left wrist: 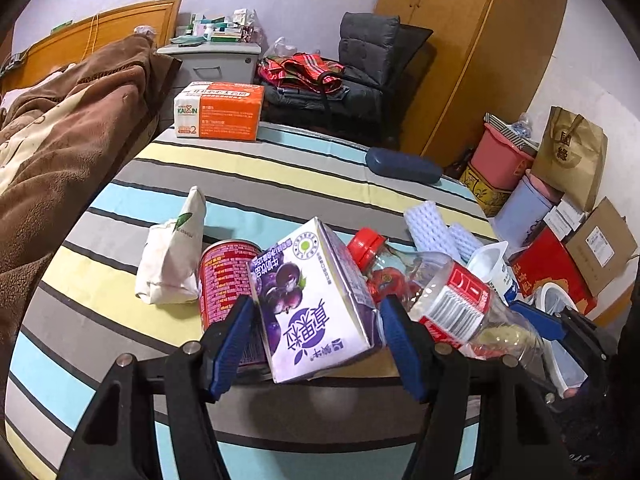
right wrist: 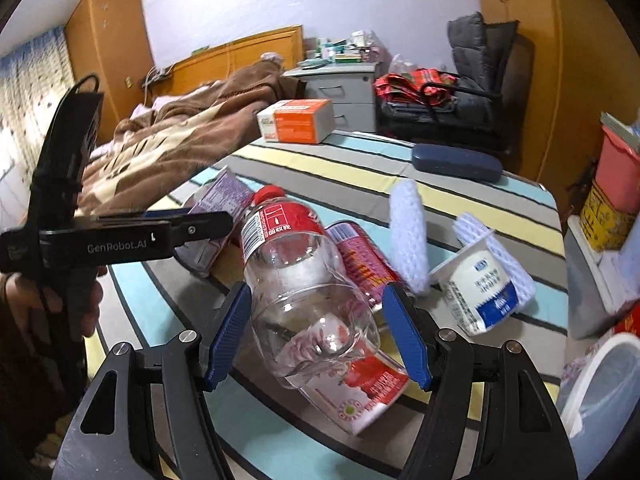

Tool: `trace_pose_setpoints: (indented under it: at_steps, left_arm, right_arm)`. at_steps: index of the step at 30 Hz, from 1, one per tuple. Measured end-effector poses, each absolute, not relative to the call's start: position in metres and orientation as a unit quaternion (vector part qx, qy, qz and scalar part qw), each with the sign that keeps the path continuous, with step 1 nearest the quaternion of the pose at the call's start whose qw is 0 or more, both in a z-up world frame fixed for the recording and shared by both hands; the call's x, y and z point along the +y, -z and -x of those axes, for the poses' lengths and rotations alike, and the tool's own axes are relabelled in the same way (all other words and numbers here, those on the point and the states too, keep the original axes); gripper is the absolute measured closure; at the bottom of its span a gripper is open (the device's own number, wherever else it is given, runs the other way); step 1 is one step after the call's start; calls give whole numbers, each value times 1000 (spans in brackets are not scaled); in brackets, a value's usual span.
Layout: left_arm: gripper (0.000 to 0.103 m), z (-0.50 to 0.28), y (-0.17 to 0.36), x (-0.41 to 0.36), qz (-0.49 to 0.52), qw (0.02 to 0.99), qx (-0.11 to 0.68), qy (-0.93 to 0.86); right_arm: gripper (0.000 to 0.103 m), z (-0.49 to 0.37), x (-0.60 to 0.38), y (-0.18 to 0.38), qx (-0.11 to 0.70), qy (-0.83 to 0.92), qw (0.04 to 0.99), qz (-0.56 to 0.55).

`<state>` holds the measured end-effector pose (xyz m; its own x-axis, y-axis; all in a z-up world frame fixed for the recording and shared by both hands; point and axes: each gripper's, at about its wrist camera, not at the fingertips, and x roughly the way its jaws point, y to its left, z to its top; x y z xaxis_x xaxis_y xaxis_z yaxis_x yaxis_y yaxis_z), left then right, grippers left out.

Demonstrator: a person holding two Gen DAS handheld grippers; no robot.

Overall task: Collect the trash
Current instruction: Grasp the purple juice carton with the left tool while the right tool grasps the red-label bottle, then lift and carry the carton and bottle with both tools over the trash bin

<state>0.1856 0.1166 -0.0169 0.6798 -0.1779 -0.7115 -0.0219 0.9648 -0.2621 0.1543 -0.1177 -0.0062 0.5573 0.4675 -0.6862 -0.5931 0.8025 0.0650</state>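
Note:
A purple grape drink carton (left wrist: 316, 304) lies on the striped tabletop between the fingers of my left gripper (left wrist: 316, 344), which touch both its sides. A red can (left wrist: 224, 280) lies left of it and a white paper bag (left wrist: 172, 252) further left. A clear plastic bottle (right wrist: 304, 292) with a red cap and label lies between the open fingers of my right gripper (right wrist: 316, 340); I cannot tell if they touch it. The bottle (left wrist: 436, 292) also shows in the left wrist view. A white yogurt cup (right wrist: 476, 284) and white foam nets (right wrist: 408, 232) lie to the right.
An orange and white box (left wrist: 220, 110) and a dark blue glasses case (left wrist: 404, 166) lie at the table's far side. A bed with a brown blanket (left wrist: 68, 128) is to the left. Bags and boxes (left wrist: 560, 184) stand on the right. A white bin rim (right wrist: 600, 372) is at lower right.

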Motion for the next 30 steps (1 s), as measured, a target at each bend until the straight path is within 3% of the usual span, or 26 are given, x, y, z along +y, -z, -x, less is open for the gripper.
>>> trace_pose_setpoints:
  at_steps: [14, 30]
  left_arm:
    - [37, -182, 17, 112, 118, 908, 398, 54]
    - [37, -148, 40, 68, 96, 895, 424, 99]
  right_arm:
    - [37, -161, -121, 14, 380, -280, 879, 70]
    - [37, -134, -170, 3, 339, -214, 916, -16]
